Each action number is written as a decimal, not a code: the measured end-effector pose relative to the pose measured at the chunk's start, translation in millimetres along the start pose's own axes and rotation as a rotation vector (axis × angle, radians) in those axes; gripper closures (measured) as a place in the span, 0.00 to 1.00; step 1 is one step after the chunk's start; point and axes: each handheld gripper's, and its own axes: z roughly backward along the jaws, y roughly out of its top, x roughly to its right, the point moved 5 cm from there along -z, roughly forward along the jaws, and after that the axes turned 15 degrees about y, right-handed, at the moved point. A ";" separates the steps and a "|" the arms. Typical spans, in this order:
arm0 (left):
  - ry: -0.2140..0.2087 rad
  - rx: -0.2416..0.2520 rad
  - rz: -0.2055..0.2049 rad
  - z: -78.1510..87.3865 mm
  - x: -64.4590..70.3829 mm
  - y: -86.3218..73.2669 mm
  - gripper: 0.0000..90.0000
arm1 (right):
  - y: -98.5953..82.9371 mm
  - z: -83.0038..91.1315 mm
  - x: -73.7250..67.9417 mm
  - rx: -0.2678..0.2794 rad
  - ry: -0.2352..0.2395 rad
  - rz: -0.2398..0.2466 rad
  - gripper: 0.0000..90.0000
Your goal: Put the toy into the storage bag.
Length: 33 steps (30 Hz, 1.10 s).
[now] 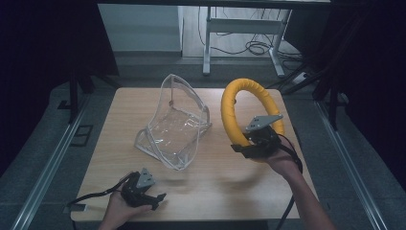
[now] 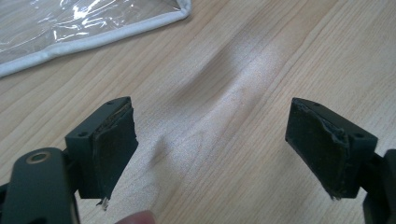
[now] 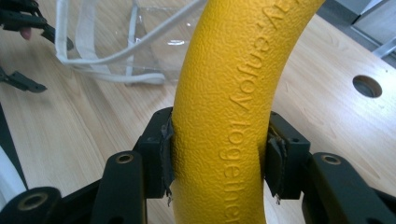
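In the right gripper view, the yellow ring (image 3: 233,93) is running off the top and bottom edges of the frame, so its embossed lettering is getting cut short at both ends, and the jaws are hiding the strips of its surface they are pressing on. In the left gripper view, the clear bag (image 2: 84,28) is being cropped by the upper left corner, leaving just an edge and a white-trimmed corner. In the high view, the right gripper (image 1: 249,146) is covering the ring's lowest part.
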 end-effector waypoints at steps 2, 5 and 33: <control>-0.001 0.001 0.002 0.0 0.2 0.1 0.18 | 2.5 0.5 -0.9 0.008 0.001 0.007 0.56; -0.001 0.002 0.002 -0.3 0.3 0.0 0.18 | 5.3 0.7 -2.4 0.020 0.004 0.009 0.56; -0.010 -0.008 -0.003 -1.9 2.1 -0.5 0.18 | 34.2 0.0 -12.2 0.136 0.051 0.039 0.56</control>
